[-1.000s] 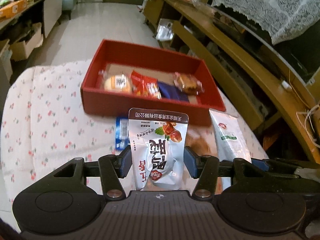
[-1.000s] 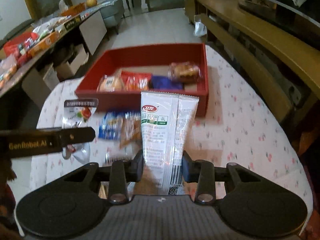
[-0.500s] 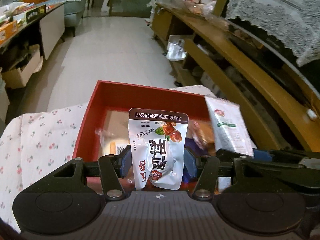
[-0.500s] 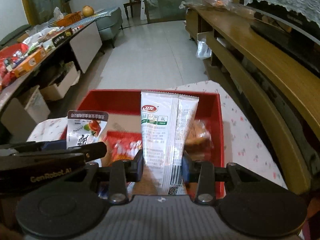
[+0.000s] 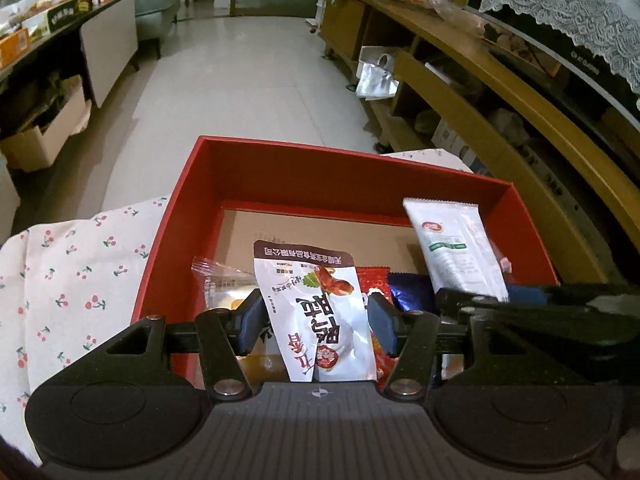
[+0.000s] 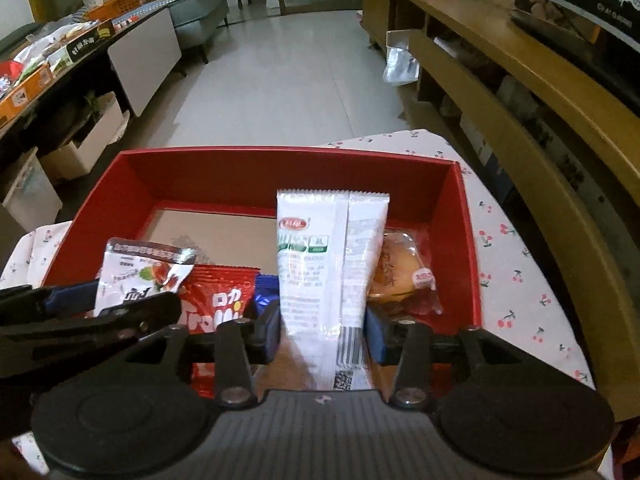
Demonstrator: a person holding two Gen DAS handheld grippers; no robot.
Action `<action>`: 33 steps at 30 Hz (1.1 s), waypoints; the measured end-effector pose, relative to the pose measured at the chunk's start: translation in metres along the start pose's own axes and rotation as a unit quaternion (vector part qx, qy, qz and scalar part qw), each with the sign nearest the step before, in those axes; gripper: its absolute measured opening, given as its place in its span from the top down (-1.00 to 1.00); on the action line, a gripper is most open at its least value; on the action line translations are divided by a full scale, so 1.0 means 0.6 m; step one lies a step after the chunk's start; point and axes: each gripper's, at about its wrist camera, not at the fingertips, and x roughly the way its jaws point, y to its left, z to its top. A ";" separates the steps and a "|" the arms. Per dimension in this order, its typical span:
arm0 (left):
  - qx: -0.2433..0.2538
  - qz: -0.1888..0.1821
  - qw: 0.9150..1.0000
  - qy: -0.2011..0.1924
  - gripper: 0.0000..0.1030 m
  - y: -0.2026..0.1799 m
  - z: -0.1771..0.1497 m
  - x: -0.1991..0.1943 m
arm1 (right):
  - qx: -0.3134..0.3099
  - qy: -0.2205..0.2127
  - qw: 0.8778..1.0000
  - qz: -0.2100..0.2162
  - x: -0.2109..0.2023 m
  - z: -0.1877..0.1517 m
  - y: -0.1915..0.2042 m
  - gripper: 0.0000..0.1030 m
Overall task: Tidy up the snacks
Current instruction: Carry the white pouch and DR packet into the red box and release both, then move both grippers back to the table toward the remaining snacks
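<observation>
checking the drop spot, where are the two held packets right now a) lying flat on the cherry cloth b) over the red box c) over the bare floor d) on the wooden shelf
b: the chestnut packet in the left tongs and the white-green packet in the right tongs are both held over the red box.

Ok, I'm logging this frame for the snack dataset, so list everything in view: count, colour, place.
red box: 1, red, on the cherry-print tablecloth
chestnut pouch: 1, white and brown, held over the box
long white packet: 1, white and green, held over the box
red gummy bag: 1, red, in the box
blue packet: 1, dark blue, in the box
wrapped bun: 1, golden, box's right end
clear-wrapped cake: 1, pale, box's left end
left gripper: 1, black, shut on the pouch
right gripper: 1, black, shut on the packet
</observation>
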 end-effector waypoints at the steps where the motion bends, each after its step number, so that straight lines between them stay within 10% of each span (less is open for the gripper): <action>1: 0.002 0.001 1.000 0.000 -0.26 -0.001 0.000 -0.001 | -0.002 -0.001 1.000 0.000 -0.002 0.000 0.000 -0.39; 33: 0.008 -0.010 1.000 -0.007 -0.49 0.009 -0.053 -0.111 | -0.024 -0.033 0.999 0.007 -0.117 -0.054 0.005 -0.57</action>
